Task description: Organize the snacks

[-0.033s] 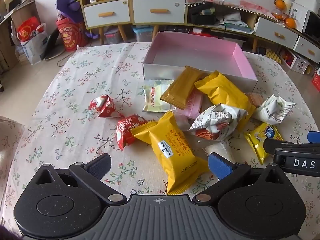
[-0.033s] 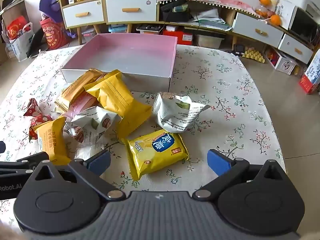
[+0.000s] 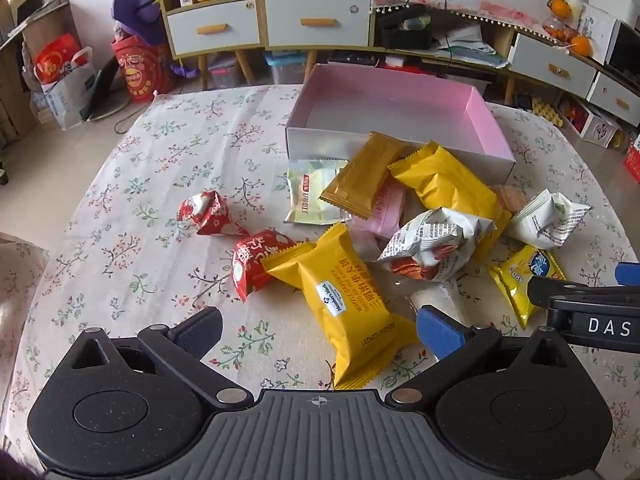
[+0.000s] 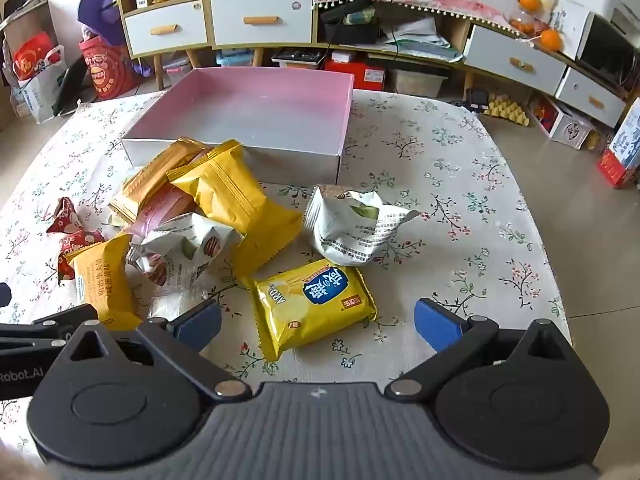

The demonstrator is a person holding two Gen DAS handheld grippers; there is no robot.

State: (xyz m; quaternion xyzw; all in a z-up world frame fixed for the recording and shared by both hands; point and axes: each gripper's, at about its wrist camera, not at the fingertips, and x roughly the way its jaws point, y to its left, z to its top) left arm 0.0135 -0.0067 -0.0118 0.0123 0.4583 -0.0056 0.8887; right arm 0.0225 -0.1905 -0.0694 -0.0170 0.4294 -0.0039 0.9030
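A pile of snack packets lies on the flowered table in front of an empty pink-lined box point(image 3: 400, 104), also in the right wrist view point(image 4: 256, 108). My left gripper point(image 3: 320, 326) is open, its fingers either side of a yellow waffle packet point(image 3: 344, 304) lying on the cloth. My right gripper point(image 4: 318, 322) is open around a yellow biscuit packet with a blue label point(image 4: 316, 304). Two red packets point(image 3: 208, 212) lie to the left. White crumpled packets point(image 4: 348, 228) and more yellow packets point(image 3: 444, 188) lie between the grippers and the box.
The table has a flowered cloth point(image 3: 160, 168) with rounded edges. Behind it stand drawer cabinets point(image 3: 316, 20), shelves and red bags point(image 3: 136, 68) on the floor. Bare cloth lies to the right of the pile point(image 4: 460, 200). The right gripper's side shows in the left wrist view point(image 3: 592, 316).
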